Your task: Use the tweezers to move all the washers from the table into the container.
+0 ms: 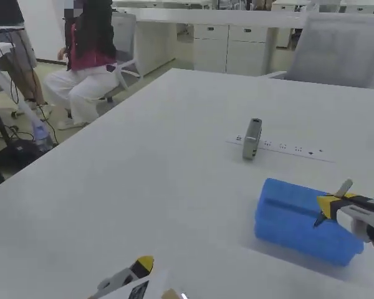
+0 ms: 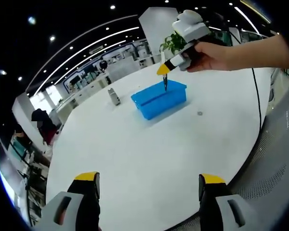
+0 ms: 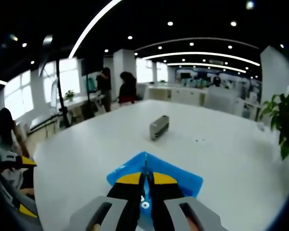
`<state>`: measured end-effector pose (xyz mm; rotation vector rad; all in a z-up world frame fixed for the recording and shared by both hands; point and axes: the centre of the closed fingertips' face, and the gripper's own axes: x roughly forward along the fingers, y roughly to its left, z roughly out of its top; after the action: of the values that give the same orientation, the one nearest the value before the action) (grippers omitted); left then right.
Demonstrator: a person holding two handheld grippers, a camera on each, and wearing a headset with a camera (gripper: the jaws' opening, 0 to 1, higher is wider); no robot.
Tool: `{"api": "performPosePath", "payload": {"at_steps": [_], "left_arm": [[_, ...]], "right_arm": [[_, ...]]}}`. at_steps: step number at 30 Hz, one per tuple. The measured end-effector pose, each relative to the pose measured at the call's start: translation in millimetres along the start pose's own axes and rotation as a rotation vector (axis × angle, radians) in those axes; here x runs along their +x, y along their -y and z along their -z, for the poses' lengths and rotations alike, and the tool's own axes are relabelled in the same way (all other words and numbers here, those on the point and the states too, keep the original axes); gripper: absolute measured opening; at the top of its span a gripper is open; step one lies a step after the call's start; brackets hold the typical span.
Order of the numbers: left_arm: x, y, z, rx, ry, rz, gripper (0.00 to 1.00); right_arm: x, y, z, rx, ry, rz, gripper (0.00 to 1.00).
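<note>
The blue container (image 1: 302, 221) sits on the white table (image 1: 143, 174) at the right. My right gripper (image 1: 327, 205) is shut on the tweezers (image 1: 344, 187), whose tips point down into the container. In the right gripper view the jaws (image 3: 145, 179) clamp the thin tweezers (image 3: 145, 166) over the blue container (image 3: 183, 180). My left gripper (image 2: 149, 185) is open and holds nothing, low over the table's near edge (image 1: 128, 277). From the left gripper view, one small washer (image 2: 199, 113) lies on the table just beside the container (image 2: 159, 98). Whether the tweezer tips (image 2: 164, 83) hold anything is too small to tell.
A small grey metal block (image 1: 252, 138) stands on a flat white strip (image 1: 287, 148) behind the container. A person sits on a chair (image 1: 90, 56) at the far left; a grey office chair (image 1: 343, 50) stands beyond the table. A potted plant (image 3: 284, 120) is at the right.
</note>
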<state>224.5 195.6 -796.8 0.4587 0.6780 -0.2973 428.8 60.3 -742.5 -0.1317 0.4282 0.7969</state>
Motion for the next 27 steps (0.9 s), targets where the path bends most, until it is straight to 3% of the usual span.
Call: {"api": "performPosePath", "payload": {"at_steps": [4,10,27], "left_arm": [[-0.8,-1.2,-2.3,-0.012,0.015,-0.004,0.87],[-1.9,-3.0,-4.1,-0.021,0.028,-0.013,0.87],[-3.0,-7.5,-4.8,-0.032,0.041,-0.034,0.86]], "right_arm": [[-20.4,-8.1,-3.1,0.014,0.033,0.001,0.03],[-39.0,-17.5,7.6,0.035,0.042,-0.017,0.03],[-56.5,-30.6,71.9,0.114,-0.058,-0.004,0.03]]}}
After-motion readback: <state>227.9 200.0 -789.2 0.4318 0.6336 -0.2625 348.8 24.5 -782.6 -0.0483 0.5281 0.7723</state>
